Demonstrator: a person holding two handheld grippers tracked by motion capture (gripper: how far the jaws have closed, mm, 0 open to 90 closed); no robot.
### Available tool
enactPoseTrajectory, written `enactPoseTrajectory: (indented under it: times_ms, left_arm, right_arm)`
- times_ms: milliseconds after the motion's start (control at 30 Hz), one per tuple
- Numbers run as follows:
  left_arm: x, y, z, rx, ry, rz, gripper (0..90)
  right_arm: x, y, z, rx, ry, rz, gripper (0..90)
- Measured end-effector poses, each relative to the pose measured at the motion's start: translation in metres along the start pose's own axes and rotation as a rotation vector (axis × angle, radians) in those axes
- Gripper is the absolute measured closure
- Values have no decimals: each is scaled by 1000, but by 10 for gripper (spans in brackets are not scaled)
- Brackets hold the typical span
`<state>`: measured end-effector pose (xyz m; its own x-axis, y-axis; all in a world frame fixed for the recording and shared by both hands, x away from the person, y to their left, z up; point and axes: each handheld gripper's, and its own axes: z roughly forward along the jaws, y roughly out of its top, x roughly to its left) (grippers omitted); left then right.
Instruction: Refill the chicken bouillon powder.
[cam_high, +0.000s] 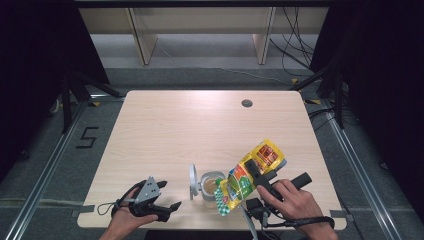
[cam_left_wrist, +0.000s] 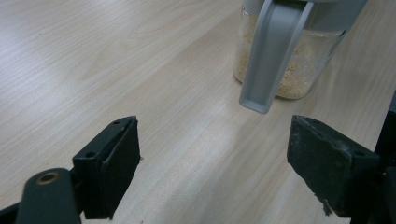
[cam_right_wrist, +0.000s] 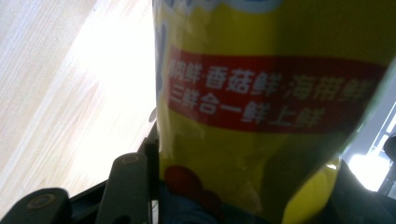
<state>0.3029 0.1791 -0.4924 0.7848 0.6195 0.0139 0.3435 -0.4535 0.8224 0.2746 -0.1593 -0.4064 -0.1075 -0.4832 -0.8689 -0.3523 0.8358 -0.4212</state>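
Observation:
A yellow seasoning pouch (cam_high: 248, 174) with a red label hangs tilted over an open glass jar (cam_high: 210, 186) near the table's front edge, its lower end at the jar's mouth. My right gripper (cam_high: 260, 178) is shut on the pouch (cam_right_wrist: 261, 116), one jaw on each side. The jar (cam_left_wrist: 289, 70) holds pale granules, and its grey flip lid (cam_high: 192, 181) stands open on the left side. At the front left my left gripper (cam_high: 169, 196) rests low over the table. Its jaws are open, point toward the jar and hold nothing (cam_left_wrist: 215, 149).
The light wooden table (cam_high: 190, 125) has a round cable hole (cam_high: 246, 103) at the back right. Beyond the table stand wooden shelf legs (cam_high: 145, 45) and loose cables on the floor. A floor marking "5" (cam_high: 87, 136) lies left of the table.

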Motion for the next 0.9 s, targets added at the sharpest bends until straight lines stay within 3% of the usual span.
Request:
enactPoseTrajectory:
  times_ms: [100, 167, 267, 333, 367, 500, 533, 567, 600, 700, 900]
  left_arm:
    - [0, 0, 1, -16, 15, 4, 168]
    - [1, 0, 0, -1, 3, 19, 168]
    - [0, 0, 1, -14, 7, -2, 168]
    - [1, 0, 0, -17, 12, 17, 168]
    - [0, 0, 0, -17, 13, 3, 168]
    - [2, 0, 0, -1, 1, 25, 168]
    - [1, 0, 0, 1, -1, 15, 168]
    - [0, 0, 0, 4, -4, -3, 168]
    - [0, 0, 0, 1, -4, -2, 168]
    - [1, 1, 0, -12, 13, 22, 168]
    - [1, 1, 0, -19, 5, 10, 168]
  right_arm:
    - [1, 0, 1, -5, 3, 7, 536]
    - [4, 0, -1, 5, 6, 60, 537]
    - [3, -2, 1, -25, 2, 67, 538]
    - [5, -3, 1, -24, 9, 102, 538]
    - [3, -4, 3, -46, 5, 74, 539]
    - [9, -5, 2, -30, 25, 119, 540]
    - [8, -5, 2, -34, 19, 108, 540]
    - [10, -5, 2, -29, 23, 142, 540]
    - [6, -6, 3, -47, 17, 88, 540]
    - [6, -6, 2, -48, 22, 102, 541]
    - [9, -5, 2, -41, 34, 146, 542]
